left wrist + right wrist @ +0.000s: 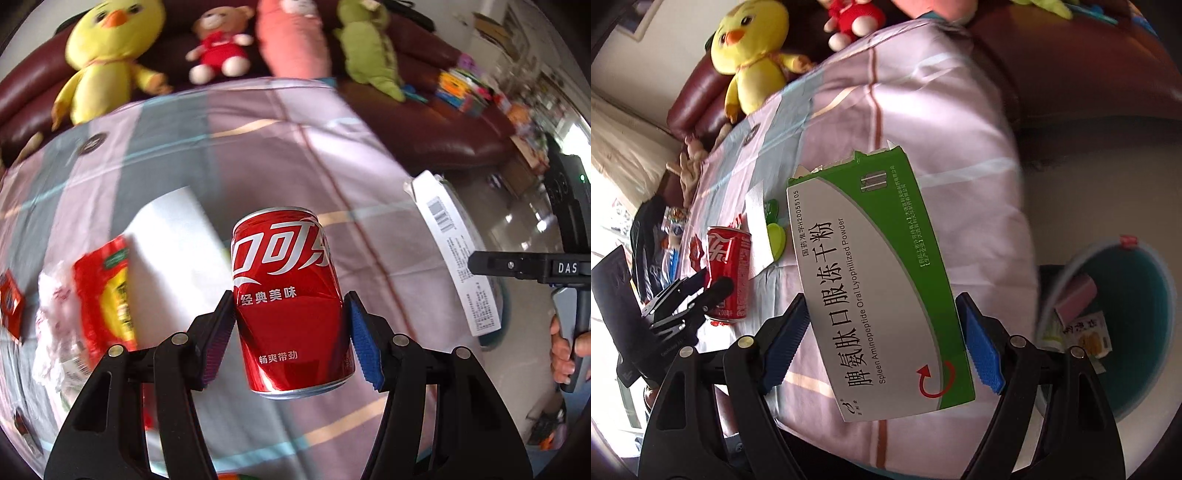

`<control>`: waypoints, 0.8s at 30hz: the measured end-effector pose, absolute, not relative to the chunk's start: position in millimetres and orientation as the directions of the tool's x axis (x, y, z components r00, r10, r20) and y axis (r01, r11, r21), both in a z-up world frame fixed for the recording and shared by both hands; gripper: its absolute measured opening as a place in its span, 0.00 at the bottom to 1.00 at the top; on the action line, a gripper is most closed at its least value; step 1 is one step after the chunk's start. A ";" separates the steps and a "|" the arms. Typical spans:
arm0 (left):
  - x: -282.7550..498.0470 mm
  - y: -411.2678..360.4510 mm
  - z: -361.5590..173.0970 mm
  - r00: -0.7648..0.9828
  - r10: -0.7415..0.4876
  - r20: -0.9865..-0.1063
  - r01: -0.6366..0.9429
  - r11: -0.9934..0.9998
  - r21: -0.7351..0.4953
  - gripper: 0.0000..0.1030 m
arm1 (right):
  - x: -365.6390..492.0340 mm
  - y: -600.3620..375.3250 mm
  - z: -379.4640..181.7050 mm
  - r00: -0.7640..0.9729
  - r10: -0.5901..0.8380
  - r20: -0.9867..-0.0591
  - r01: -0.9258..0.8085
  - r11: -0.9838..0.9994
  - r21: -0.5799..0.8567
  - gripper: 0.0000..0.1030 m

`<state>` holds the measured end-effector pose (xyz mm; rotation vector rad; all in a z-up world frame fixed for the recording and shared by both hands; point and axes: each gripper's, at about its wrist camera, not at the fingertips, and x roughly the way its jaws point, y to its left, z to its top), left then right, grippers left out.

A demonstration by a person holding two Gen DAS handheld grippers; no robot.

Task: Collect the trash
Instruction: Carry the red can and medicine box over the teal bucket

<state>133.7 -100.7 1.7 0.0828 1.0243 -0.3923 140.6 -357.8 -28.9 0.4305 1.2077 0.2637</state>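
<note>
Two handheld grippers each carry one piece of trash above a table draped in a pink, grey and pale-blue checked cloth.

Left wrist view: the left gripper is clamped on a red cola can at the centre of the frame. Its pads press the can's sides, and the can wall looks slightly dented on the right. The can's long axis runs up the frame, leaning a little left, with its base nearest the camera. Red and yellow wrappers and a white sheet of paper lie blurred on the cloth at lower left. Plush toys, among them a yellow chick, sit on a maroon sofa along the top.

Right wrist view: the right gripper grips a green and white medicine box by its long edges. The box's torn end points up the frame and it tilts left. At the right edge, below the table's rim, stands a teal trash bin already holding a pink packet and other scraps. The bin lies to the right of the box and close to it, so the right hand is judged nearer the drop. The can shows far left in this view, well away from the bin.
</note>
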 end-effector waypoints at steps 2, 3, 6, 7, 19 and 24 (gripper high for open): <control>130.6 -121.9 2.8 0.447 -0.297 -0.844 0.394 0.912 -0.113 0.59 | 130.5 -374.5 -26.3 0.360 0.415 -0.835 0.053 0.885 0.463 0.74; 129.2 -130.4 3.1 0.442 -0.304 -0.844 0.408 0.906 -0.113 0.59 | 126.4 -381.8 -25.3 0.369 0.413 -0.833 0.065 0.882 0.466 0.74; 123.7 -161.1 4.7 0.419 -0.334 -0.844 0.462 0.879 -0.118 0.59 | 112.4 -405.5 -23.0 0.398 0.403 -0.824 0.101 0.874 0.476 0.74; 121.5 -173.7 5.0 0.410 -0.345 -0.844 0.485 0.867 -0.119 0.59 | 107.5 -413.3 -22.3 0.407 0.400 -0.821 0.113 0.870 0.480 0.74; 97.5 -308.7 -19.9 0.264 -0.401 -0.877 0.685 0.718 -0.122 0.59 | 26.2 -536.5 -40.8 0.487 0.287 -0.825 0.354 0.799 0.486 0.74; 93.0 -344.4 -37.3 0.207 -0.394 -0.895 0.714 0.687 -0.138 0.59 | 14.5 -565.0 -64.1 0.450 0.283 -0.847 0.412 0.776 0.478 0.74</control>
